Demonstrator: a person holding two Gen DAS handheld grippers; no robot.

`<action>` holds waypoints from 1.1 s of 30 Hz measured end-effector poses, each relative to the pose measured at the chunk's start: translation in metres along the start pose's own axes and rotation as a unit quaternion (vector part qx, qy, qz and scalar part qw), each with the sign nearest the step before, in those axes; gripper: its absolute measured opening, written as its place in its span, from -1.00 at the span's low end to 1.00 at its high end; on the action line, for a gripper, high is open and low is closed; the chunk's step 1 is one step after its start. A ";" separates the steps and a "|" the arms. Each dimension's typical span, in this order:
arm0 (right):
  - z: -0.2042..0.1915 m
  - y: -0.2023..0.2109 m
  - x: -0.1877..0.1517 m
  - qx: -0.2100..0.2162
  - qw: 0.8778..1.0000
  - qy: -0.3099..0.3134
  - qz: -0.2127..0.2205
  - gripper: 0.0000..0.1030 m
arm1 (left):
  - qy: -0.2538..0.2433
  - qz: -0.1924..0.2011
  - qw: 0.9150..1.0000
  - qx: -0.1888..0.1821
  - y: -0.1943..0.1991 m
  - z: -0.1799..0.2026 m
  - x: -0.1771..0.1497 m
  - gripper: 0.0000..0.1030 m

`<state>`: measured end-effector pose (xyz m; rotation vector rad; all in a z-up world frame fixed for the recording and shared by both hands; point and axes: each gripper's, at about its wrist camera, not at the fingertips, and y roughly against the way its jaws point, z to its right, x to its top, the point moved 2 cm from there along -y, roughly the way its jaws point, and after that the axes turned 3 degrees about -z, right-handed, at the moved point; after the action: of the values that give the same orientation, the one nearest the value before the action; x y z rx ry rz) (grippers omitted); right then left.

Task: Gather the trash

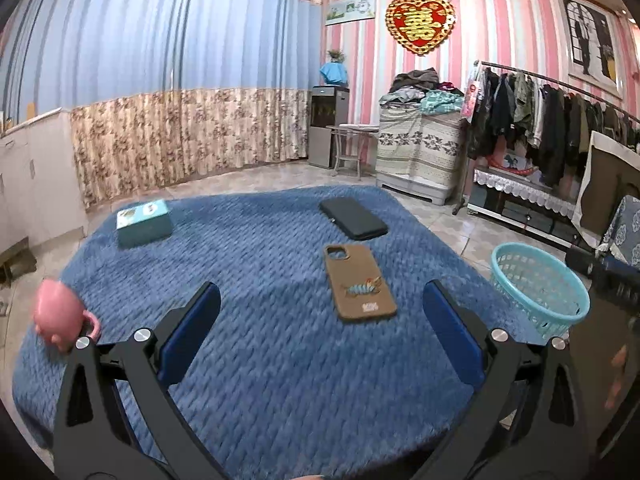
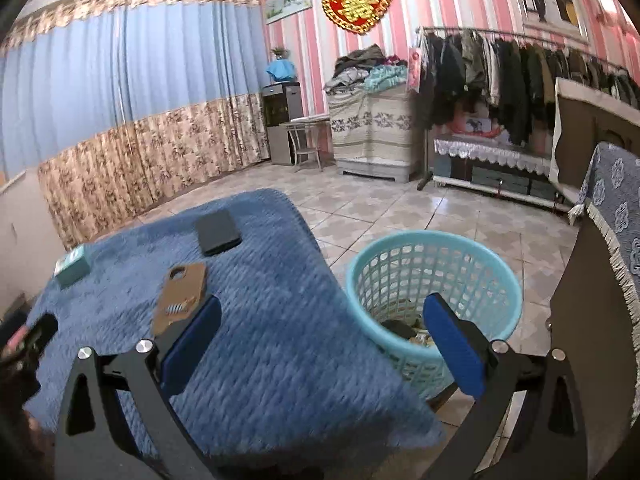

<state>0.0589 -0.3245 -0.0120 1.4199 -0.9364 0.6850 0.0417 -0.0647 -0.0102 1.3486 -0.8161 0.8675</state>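
Note:
A light blue plastic basket (image 2: pixel 436 280) stands on the floor right of the table and holds some trash (image 2: pixel 404 330) at its bottom; it also shows in the left wrist view (image 1: pixel 540 288). My right gripper (image 2: pixel 320 340) is open and empty, above the table's right edge beside the basket. My left gripper (image 1: pixel 320 328) is open and empty over the blue table cover (image 1: pixel 260 360). No loose trash shows on the table.
On the table lie a brown phone case (image 1: pixel 358 282), a black case (image 1: pixel 353 218), a teal box (image 1: pixel 143 222) and a pink mug (image 1: pixel 60 314) at the left edge. A clothes rack (image 1: pixel 560 128) and tiled floor (image 2: pixel 400 208) lie beyond.

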 end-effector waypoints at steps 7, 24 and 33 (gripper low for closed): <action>-0.042 0.018 -0.028 0.009 0.998 0.061 0.018 0.92 | 0.006 0.011 1.000 0.006 0.015 -0.013 -0.007 0.90; -0.052 0.030 -0.036 0.025 0.996 0.077 0.027 0.92 | -0.010 0.010 1.000 0.021 0.024 -0.018 -0.010 0.90; -0.055 0.031 -0.036 0.028 0.996 0.085 0.030 0.92 | -0.016 0.013 1.000 0.020 0.022 -0.018 -0.015 0.90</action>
<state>0.0213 -0.2633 -0.0223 1.3643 -0.8344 0.8689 0.0151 -0.0467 -0.0141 1.3931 -0.8466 0.8889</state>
